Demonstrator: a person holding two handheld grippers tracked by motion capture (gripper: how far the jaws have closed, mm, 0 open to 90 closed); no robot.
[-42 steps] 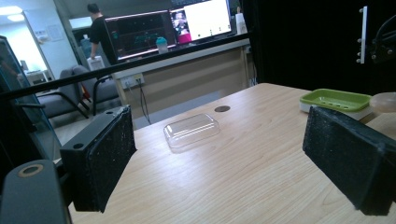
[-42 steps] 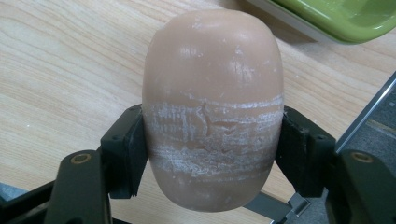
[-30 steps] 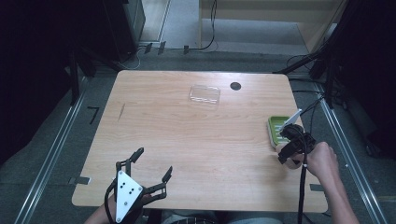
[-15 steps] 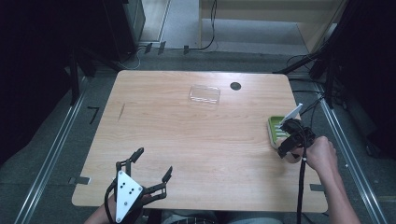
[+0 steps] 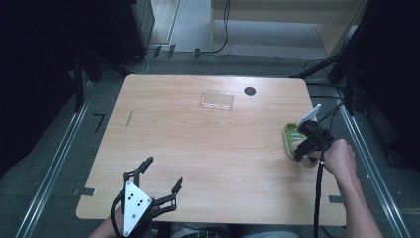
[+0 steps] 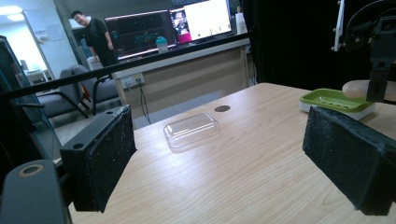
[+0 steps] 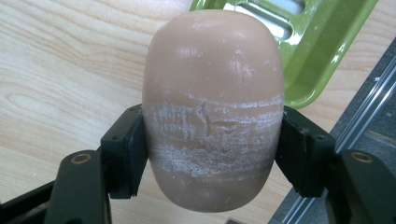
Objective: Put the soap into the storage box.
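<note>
Since earlier frame: right gripper [image 5: 301, 148] edged toward far side of table, closer over green soap dish [image 5: 292, 140]; left gripper [image 5: 161, 181] unchanged

- Soap bar [image 7: 212, 107]: pink, oval, clamped across middle between my right pads [image 7: 133, 149], held clear of table [image 5: 198, 134]; grip at waist keeps it from slipping
- Dish: right edge, beside bar; judged drop target
- Left gripper: jaws wide apart, empty, parked near front edge, out of way
- Clear lid [image 5: 217, 100]: far centre, off dish so tray stays open

My high view is dim and dark at the edges; glare streaks the lid [image 6: 192, 129]; the soap [image 7: 212, 109] looks sharp.
</note>
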